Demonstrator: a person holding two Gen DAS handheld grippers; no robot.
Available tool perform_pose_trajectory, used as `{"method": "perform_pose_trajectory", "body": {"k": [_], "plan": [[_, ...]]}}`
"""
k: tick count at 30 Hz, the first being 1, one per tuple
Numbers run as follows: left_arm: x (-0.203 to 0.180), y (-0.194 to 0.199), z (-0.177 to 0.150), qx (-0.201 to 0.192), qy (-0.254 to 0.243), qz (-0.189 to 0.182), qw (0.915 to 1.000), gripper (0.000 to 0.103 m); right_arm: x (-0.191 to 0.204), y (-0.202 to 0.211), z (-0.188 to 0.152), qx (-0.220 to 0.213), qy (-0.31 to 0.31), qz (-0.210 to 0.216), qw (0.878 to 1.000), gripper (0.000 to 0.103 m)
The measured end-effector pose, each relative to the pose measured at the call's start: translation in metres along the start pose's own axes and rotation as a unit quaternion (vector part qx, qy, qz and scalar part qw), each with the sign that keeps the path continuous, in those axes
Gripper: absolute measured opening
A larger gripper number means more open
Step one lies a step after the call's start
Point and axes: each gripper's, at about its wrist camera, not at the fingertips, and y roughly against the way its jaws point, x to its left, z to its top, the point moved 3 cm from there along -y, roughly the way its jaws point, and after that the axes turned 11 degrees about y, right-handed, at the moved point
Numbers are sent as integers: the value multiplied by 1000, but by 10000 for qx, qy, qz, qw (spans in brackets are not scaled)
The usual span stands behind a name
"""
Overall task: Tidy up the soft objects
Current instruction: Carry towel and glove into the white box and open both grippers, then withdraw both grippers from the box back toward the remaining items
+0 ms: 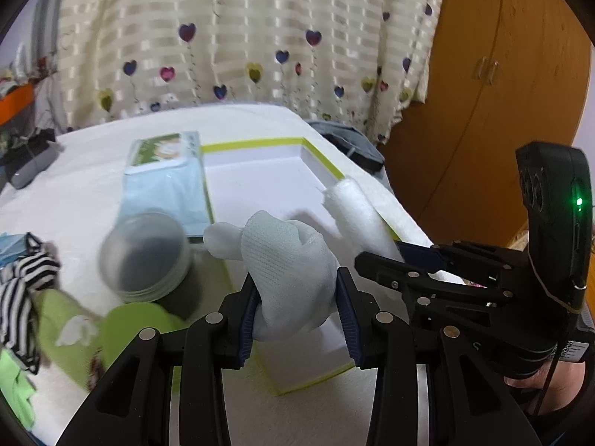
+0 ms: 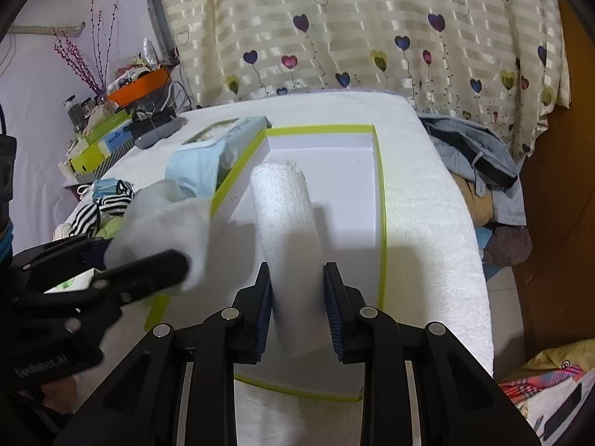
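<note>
In the left wrist view my left gripper (image 1: 297, 280) is shut on a bundled white mesh cloth (image 1: 286, 256), held above the near left part of a shallow white box with a lime-green rim (image 1: 260, 144). To its right, my right gripper (image 1: 386, 252) is shut on a rolled white towel (image 1: 353, 208), which points into the box. The right wrist view shows the towel roll (image 2: 286, 219) squeezed between the right gripper's (image 2: 297, 277) blue pads, over the box (image 2: 382, 204). My left gripper (image 2: 148, 251) with its white cloth (image 2: 171, 219) hovers at the box's left rim.
The box lies on a white towel-covered table (image 2: 427, 186). Left of it are a blue tissue pack (image 1: 163, 171), a round metal tin (image 1: 145, 252), a striped cloth (image 1: 22, 290) and green fabric (image 1: 70, 327). Clothes (image 2: 468, 148) are piled past the right edge, near a wooden wardrobe (image 1: 483, 111).
</note>
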Motion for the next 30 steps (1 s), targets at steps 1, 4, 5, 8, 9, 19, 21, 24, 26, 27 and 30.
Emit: {"method": "perform_pose_trajectory", "body": {"k": [1,4,5,8,9,19,21,24,26,27,30], "plan": [[0,-3,0,42,11,-21,10000,38,-1,-2,0,35,5,0,10000,28],[1,-12,1,106,3,-39,9999,39,-2,-5,-2,91,53,-10,9999,28],[2,-14,2,124,16,-47,9999,39,-2,-5,-2,98,76,-1,9999,30],[2,-18,2,174,59,-110,9998,41,-3,-5,-3,59,119,-62,9999,43],[1,-17,2,167,59,-132,9998,43,-5,-5,-3,43,109,-104,9999,44],[4,-10,6,30,121,-152,9998,49,-11,10,-5,-100,-17,-248,9996,44],[3,-2,6,-26,147,-207,9997,49,-10,14,-5,-122,-41,-271,9996,44],[1,9,4,-136,106,-245,9996,49,-7,19,-6,-146,-36,-302,9994,44],[0,14,1,-168,100,-221,9996,49,-4,22,-5,-179,-1,-290,9994,44],[1,17,-1,-170,115,-194,9996,49,-2,24,-5,-200,16,-285,9994,44],[5,25,-5,-181,184,-174,9995,49,6,29,-5,-241,55,-205,9995,44]]}}
